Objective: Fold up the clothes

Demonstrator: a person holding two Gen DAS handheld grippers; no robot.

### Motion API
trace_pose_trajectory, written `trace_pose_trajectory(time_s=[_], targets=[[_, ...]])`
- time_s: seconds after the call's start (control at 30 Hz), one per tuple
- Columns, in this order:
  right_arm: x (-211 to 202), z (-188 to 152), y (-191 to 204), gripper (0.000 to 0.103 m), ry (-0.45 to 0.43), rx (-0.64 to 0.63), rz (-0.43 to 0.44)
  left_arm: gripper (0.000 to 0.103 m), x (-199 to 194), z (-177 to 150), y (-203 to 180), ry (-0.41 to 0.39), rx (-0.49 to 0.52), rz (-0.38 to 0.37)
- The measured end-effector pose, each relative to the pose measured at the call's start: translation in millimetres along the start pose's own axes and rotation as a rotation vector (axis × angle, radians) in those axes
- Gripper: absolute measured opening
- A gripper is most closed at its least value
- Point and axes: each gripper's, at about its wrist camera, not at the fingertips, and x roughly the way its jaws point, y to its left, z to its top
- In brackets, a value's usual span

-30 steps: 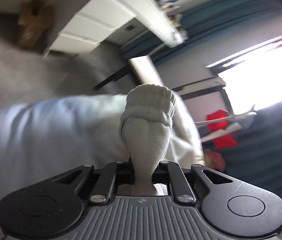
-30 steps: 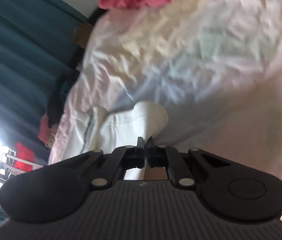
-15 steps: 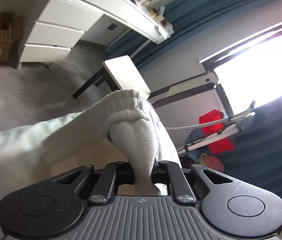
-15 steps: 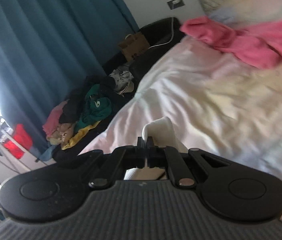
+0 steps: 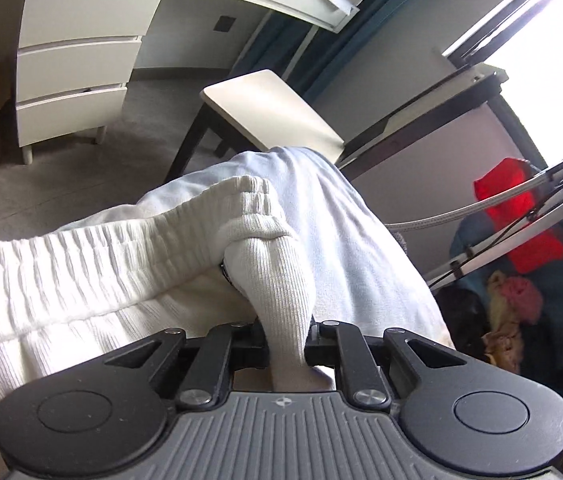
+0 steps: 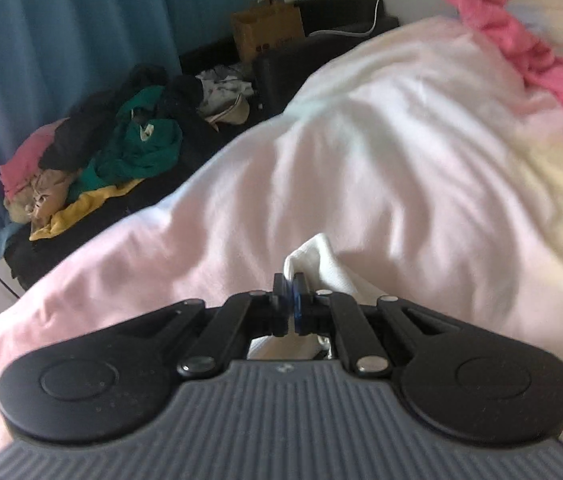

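Left gripper: one, the left gripper [image 5: 287, 344] sits at the lower middle of the left wrist view, its jaws clamped on a bunched ribbed part of the white garment [image 5: 121, 272].
Right gripper: one, the right gripper [image 6: 292, 304] sits at the lower middle of the right wrist view, its jaws pressed together on a thin white fold of the same colour as the garment [image 6: 321, 264].
White garment: one piece seen; in the left wrist view it fills the left and centre of the frame, its ribbed band running from the left edge to the jaws, smoother cloth rising behind it to mid-frame.
Bed: one, its pale pink sheet [image 6: 381, 168] fills the centre and right of the right wrist view, directly behind the pinched fold.
Pink cloth: one heap [image 6: 521, 52] at the upper right of that view, lying on the bed.
Clothes pile: one mixed pile [image 6: 121, 152] at the left of the frame, with green, yellow, black and pink pieces; the number of pieces cannot be told.
Paper bag: one [image 6: 267, 28] at the upper middle.
Drawers: three white drawer fronts [image 5: 73, 76] at the upper left of the left wrist view.
Stool: one white-topped stool [image 5: 269, 112] at upper centre.
Red cloth: one [image 5: 517, 212] at the right edge, on a rack.
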Motion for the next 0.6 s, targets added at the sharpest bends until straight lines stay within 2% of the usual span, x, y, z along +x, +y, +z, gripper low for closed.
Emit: trace_pose_trajectory(time_s=[0.07,0.13,0.23,0.27,0.3,0.37,0.4,0.47,0.53,0.6], targets=[[-2.9,2.3,-6.0,0.007,-0.002,0.023,0.031,0.020,-2.0,1.1,-0.7,-0.001,0.022,-0.003],[-11.9,7.0,-18.4,0.009,0.014,0.080,0.080,0.039,-17.2,2.4,6.6,-0.019,0.057,-0.034],[-34.6,13.6,-40.7,0.020,0.033,0.166,0.145,0.044,-45.5,2.3,17.6,-0.059,0.107,-0.099],[-47.8,13.6,-47.6,0.032,0.018,0.181,0.141,0.046,-57.8,-0.1,22.4,-0.071,0.113,-0.124],[-61.3,13.4,-54.6,0.048,0.002,0.196,0.137,0.050,-70.0,-3.9,28.4,-0.075,0.112,-0.148],[-89.3,10.6,-71.9,0.071,-0.027,0.229,0.159,0.053,-98.4,-18.0,39.3,-0.064,0.099,-0.187],[-103.5,7.1,-82.0,0.074,-0.038,0.249,0.187,0.056,-111.8,-26.1,45.7,-0.053,0.091,-0.202],[-130.3,-4.6,-103.7,0.075,-0.047,0.288,0.245,0.059,-133.1,-41.3,62.7,-0.032,0.078,-0.223],[-148.0,-21.5,-126.3,0.075,-0.019,0.343,0.310,0.065,-151.8,-57.4,81.6,-0.017,0.064,-0.233],[-160.0,-45.3,-149.8,0.075,0.032,0.421,0.370,0.066,-165.5,-72.5,103.4,0.000,0.042,-0.234]])
